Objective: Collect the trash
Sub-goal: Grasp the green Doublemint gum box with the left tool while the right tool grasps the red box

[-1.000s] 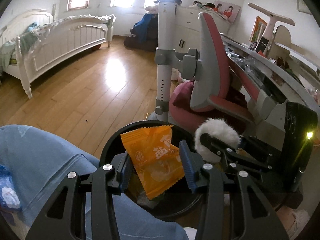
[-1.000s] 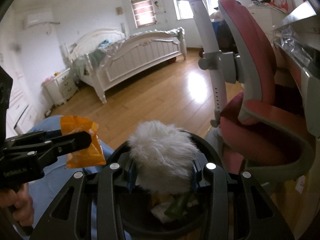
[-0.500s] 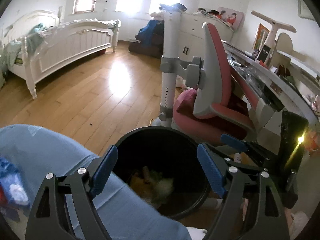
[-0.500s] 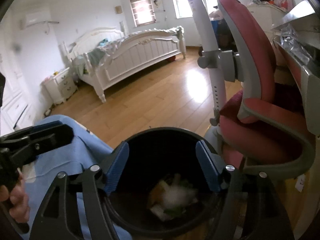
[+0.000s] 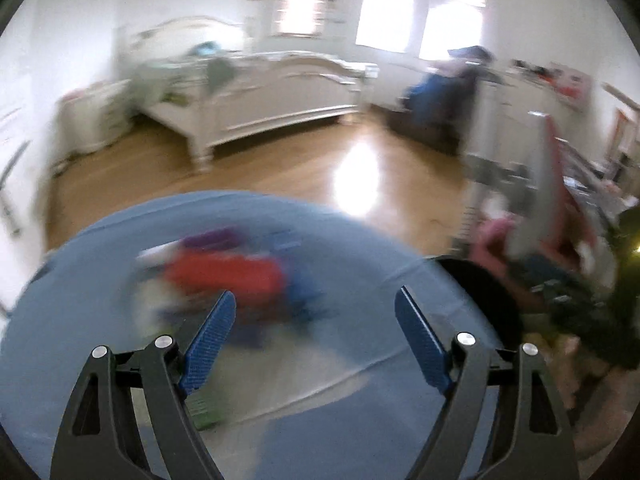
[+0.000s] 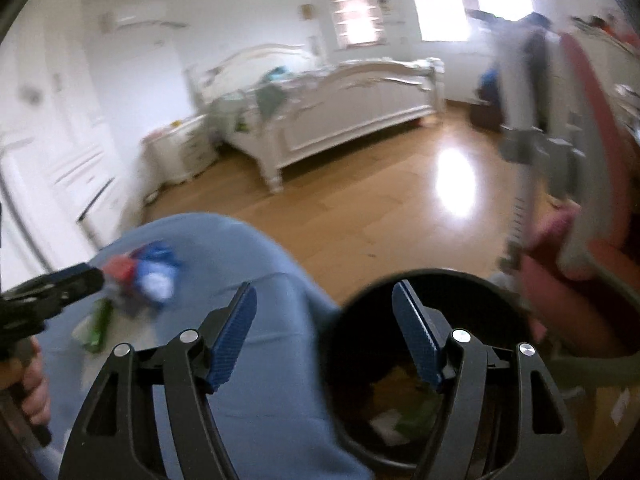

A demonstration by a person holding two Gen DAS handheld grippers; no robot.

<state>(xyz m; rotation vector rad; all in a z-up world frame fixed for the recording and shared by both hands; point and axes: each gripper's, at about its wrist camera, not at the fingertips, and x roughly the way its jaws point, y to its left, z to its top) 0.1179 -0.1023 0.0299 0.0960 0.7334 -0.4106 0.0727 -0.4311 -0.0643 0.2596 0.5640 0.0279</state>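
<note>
A pile of wrappers, red [image 5: 224, 278], blue and green, lies blurred on a round table with a blue cloth [image 5: 100, 300]. My left gripper [image 5: 316, 308] is open and empty above the cloth, just short of the pile. My right gripper [image 6: 324, 300] is open and empty over the near edge of the black bin [image 6: 352, 360], which holds wrappers and white fluff [image 6: 400, 416]. The pile [image 6: 148, 272] and the left gripper [image 6: 52, 292] also show in the right wrist view, at the left.
A pink and grey chair [image 6: 592, 264] stands right of the bin. The bin's rim [image 5: 480, 280] shows at the table's right edge. A white bed [image 5: 260, 100] is across the wooden floor. A desk [image 5: 600, 184] runs along the right.
Both grippers opened and dropped the orange wrapper and the white fluff into the bin. Both have since swung left, the left one over the table towards the wrapper pile.
</note>
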